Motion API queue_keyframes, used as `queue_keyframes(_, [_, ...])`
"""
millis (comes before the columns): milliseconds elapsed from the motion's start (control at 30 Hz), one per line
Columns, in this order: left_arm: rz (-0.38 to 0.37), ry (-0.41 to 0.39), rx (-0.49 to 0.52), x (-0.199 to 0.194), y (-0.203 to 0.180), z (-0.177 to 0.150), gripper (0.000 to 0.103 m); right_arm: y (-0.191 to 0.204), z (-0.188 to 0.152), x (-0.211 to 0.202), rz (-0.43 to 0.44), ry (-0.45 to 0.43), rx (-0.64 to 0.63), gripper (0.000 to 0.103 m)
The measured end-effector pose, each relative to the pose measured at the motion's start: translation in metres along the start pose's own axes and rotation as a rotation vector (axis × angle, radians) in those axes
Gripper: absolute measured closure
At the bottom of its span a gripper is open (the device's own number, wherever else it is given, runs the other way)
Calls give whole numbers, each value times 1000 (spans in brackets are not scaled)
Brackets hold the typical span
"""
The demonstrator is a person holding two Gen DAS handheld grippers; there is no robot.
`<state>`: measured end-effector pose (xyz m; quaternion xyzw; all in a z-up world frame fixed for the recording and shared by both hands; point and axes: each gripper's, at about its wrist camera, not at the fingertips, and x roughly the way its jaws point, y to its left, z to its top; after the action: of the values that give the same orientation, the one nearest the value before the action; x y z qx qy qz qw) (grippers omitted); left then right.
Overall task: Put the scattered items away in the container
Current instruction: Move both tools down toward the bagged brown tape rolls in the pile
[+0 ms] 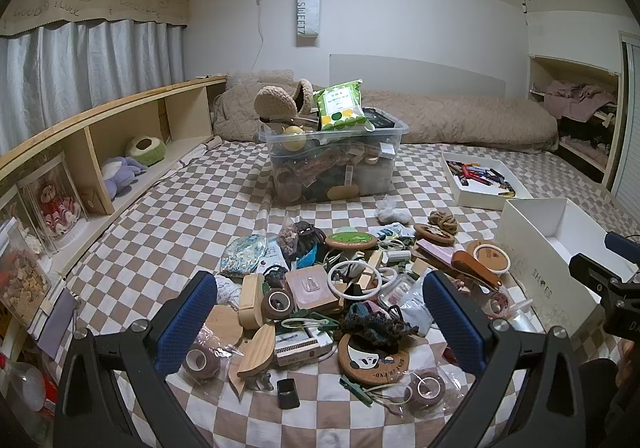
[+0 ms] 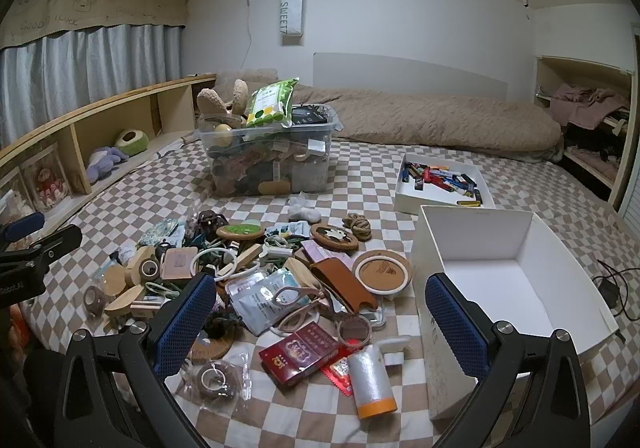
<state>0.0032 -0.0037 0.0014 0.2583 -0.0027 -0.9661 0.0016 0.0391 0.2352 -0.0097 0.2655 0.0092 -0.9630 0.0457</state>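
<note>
Checked bedding carries a clutter heap [image 1: 340, 288] beside my empty white box [image 2: 512, 280] near the bed's right edge, so both hand-held grippers, left [image 1: 320, 312] and right [image 2: 320, 312], hover spread, holding nothing, ready to pick.

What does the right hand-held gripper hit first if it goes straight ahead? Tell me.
Probably the red box lying on the checkered bedspread: the open right hand-held gripper points down into the clutter just beside the clear roll with the orange end. Depth is uncertain.
</note>
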Motion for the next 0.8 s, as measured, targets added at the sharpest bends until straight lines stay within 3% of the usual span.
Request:
queue_keyframes(567, [13,3,-7,-1,3,-4,0,0,1,0,12,-7,6,0])
queue_keyframes(800, [-22,77,-63,11,14,-13,0,-2,-7,10,49,3,42,0])
